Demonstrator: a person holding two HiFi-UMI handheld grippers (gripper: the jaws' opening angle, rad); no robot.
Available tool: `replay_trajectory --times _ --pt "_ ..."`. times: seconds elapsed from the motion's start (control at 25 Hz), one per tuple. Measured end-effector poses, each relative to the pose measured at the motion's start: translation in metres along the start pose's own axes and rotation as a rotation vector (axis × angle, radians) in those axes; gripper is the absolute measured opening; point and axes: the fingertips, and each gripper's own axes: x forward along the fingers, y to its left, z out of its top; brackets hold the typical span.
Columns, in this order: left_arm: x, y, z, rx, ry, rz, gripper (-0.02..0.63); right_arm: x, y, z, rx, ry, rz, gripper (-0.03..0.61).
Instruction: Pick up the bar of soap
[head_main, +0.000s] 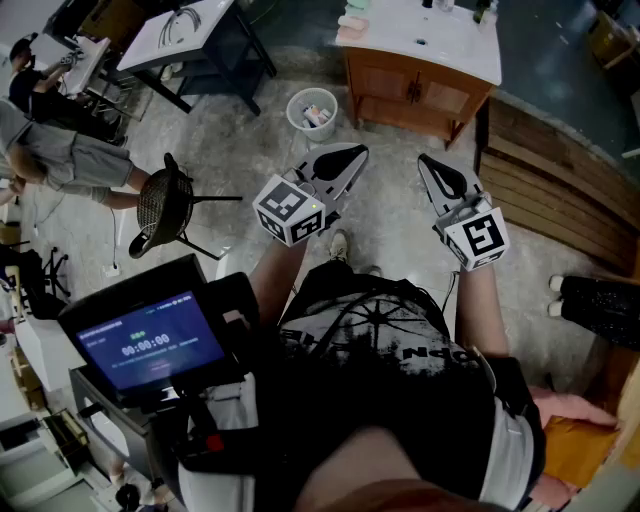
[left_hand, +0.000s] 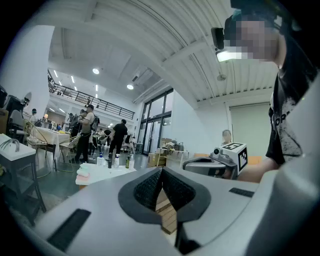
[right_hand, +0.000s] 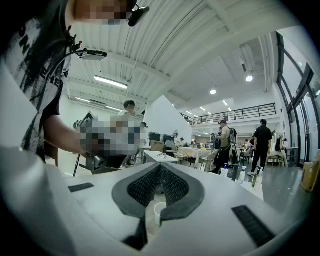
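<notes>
Head view: the left gripper (head_main: 352, 153) and the right gripper (head_main: 428, 163) are both shut tight and hold nothing, so I think one must open wide and reach to the white counter (head_main: 440, 42) ahead. Left gripper view: pale stacked bars (left_hand: 86, 173), maybe the soap, lie on the counter's end near small bottles (left_hand: 100, 160). Right gripper view: a big room (right_hand: 200, 50) with people (right_hand: 261, 142) far off.

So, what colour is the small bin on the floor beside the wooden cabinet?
White. The bin shows best in the head view.
</notes>
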Motion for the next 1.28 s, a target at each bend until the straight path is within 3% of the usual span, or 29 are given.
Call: replay_trajectory --times 0.56,1.28 --pt "-0.0002 0.0015 -0.0006 -0.008 0.002 0.008 0.012 0.0066 0.0053 -0.0051 -0.018 0.011 0.032 0.015" --pt "0.0039 0.0032 0.0027 -0.003 0.003 0.004 0.011 0.007 0.0015 0.0013 0.022 -0.052 0.036 0.015"
